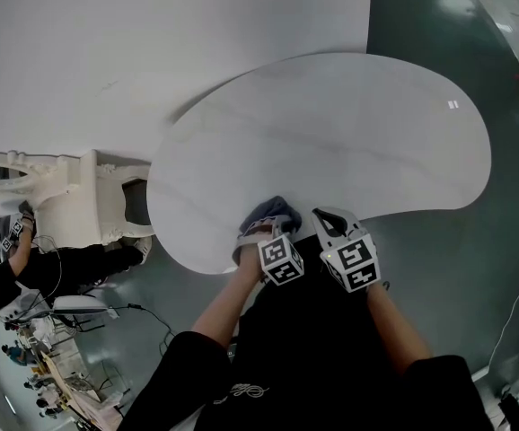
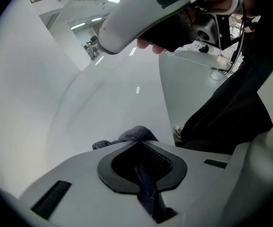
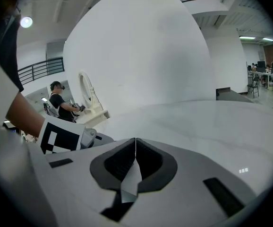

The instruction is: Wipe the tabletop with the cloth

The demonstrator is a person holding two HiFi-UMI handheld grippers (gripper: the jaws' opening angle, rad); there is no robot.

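Note:
A dark blue-grey cloth lies bunched on the white curved tabletop, close to its near edge. My left gripper points steeply down onto the cloth and is shut on it. In the left gripper view a strip of the cloth is pinched between the jaws of the left gripper, and the rest bulges out beyond them. My right gripper hovers just right of the cloth over the table edge. In the right gripper view the right gripper is shut with nothing between its jaws.
A white ornate piece of furniture stands left of the table. A seated person in black is beside it. Dark green floor surrounds the table, with a cable on it. A white wall lies behind.

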